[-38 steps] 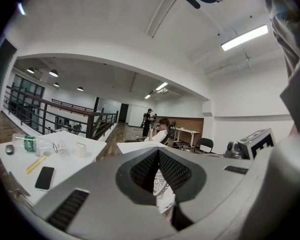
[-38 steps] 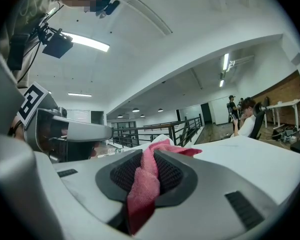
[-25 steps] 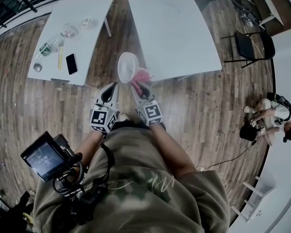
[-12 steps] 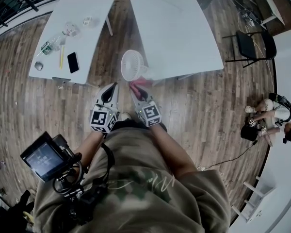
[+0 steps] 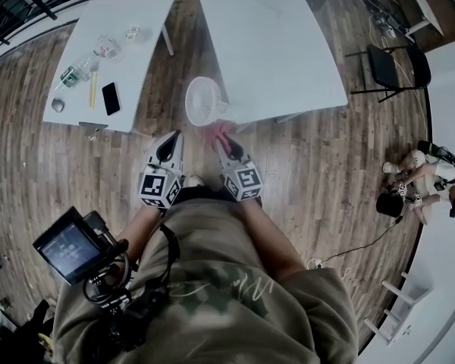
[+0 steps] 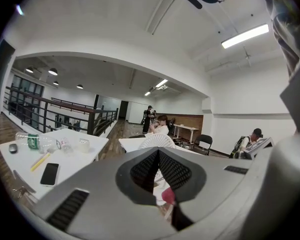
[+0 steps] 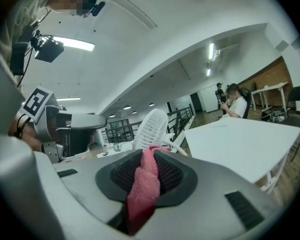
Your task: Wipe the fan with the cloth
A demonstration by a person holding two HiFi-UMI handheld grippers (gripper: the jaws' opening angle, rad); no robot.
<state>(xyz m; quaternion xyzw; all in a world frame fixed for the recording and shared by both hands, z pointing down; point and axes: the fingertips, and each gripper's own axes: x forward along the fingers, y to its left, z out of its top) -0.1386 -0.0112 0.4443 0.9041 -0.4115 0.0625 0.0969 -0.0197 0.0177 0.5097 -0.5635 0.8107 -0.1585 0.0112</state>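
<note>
Right hand-held gripper (image 5: 223,136), cloth (image 7: 144,184): lower now

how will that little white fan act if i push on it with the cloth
The fan looks like a thin white plastic grille, so probably light and easy to shove. It stands upright by the table corner, so a firm wipe may tip or slide it. The pink cloth hangs limp, so it likely softens the push.

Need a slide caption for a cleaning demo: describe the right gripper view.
Right tool clamps a pink fabric cloth, aimed at the round white plastic fan beside a white table.
</note>
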